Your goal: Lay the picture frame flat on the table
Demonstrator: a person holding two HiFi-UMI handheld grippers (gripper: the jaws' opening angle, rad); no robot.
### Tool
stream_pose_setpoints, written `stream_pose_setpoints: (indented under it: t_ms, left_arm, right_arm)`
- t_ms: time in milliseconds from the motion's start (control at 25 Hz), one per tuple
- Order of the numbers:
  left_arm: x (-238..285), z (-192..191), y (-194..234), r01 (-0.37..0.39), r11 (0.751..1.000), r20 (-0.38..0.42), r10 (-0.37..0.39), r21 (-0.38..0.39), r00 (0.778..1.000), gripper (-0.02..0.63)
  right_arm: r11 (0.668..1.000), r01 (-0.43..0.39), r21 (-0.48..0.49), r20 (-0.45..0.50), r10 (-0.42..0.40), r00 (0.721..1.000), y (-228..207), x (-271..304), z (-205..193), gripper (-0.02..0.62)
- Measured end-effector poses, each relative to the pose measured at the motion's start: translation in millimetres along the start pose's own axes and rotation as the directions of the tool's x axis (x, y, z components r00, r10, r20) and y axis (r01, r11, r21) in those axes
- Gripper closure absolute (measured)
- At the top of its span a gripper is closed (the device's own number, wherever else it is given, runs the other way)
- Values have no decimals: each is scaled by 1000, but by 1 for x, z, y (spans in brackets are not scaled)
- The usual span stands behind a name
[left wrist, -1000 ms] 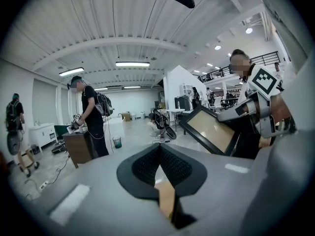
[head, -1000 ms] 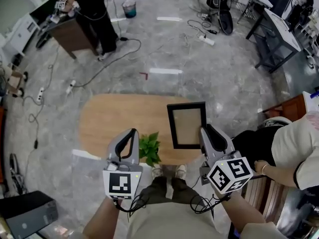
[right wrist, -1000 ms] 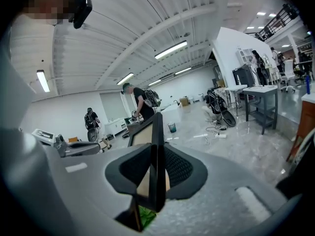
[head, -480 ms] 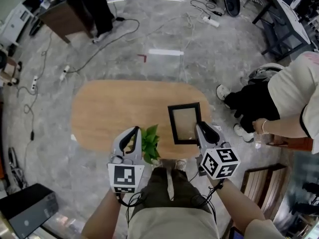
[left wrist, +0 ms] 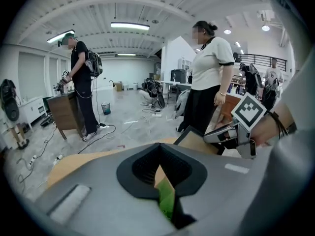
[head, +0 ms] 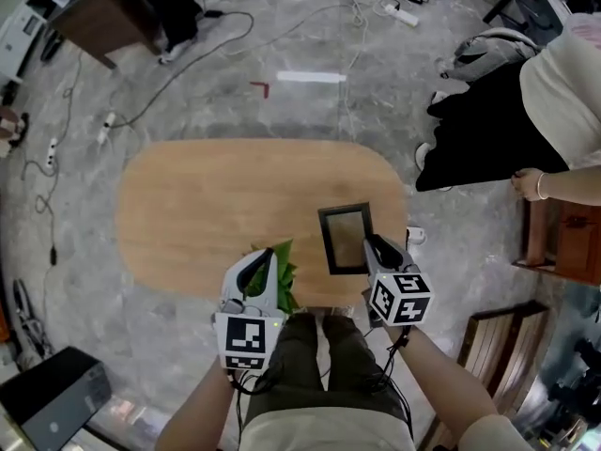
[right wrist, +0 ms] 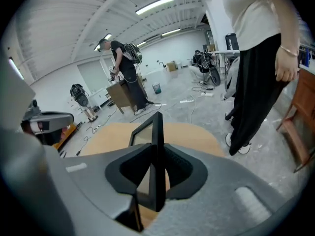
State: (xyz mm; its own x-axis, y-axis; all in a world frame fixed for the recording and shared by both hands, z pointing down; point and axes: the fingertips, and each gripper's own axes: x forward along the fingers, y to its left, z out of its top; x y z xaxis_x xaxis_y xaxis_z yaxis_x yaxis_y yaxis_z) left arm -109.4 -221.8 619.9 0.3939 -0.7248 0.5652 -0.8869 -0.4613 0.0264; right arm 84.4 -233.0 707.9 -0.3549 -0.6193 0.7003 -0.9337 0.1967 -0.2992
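Note:
A black picture frame (head: 345,238) with a tan pane is held over the front right part of the oval wooden table (head: 207,205). My right gripper (head: 369,243) is shut on its right edge. In the right gripper view the picture frame (right wrist: 156,127) stands edge-on and upright between the jaws of the right gripper (right wrist: 156,149). My left gripper (head: 267,256) hangs at the table's front edge, jaws together, right beside a small green plant (head: 285,278). Through the left gripper (left wrist: 158,149) a bit of the plant (left wrist: 166,200) shows, and the frame (left wrist: 194,140) lies to the right.
A person in a white top and black trousers (head: 507,111) stands close to the table's right end. Wooden furniture (head: 563,242) is to the right. Cables (head: 188,64) run over the floor behind, where another person stands at a brown desk (head: 89,31). A black box (head: 47,397) sits on the floor at lower left.
The frame in my right gripper has sunk lower, toward the table's front right. My left gripper has closed in on the plant. The person at the right has stepped nearer the table.

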Motion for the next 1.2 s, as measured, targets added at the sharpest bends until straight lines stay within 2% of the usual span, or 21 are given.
stream_pose_setpoints:
  t_ms: [240,480,800,1000,1200]
  left_arm:
    - [30,-41,-7,14,999,-53,-16,-31,998,586]
    - [46,-56,-13,31,999,-66,-34,-32,997,586]
    - [58,-63,-16,43,999,-73,-45,-31,996,586]
    - [61,-66,-21,50,998,-78,-52,-30,996,586]
    - [59,-69,-23,54,998,-77,-56,-25,995,586]
  right_arm:
    - [1000,27,15,-97,-25,995,-31,51,-62,512]
    - [998,56,26,-194,-50,980,-61,94,-113,512]
    - [992,43,120,-206,-18,978,-72,117,-136,505]
    - [995,68,70,-261,-48,964,-79,123,-153,515]
    - [995,67,67,-258,-47,965,-76,121,-157,514]
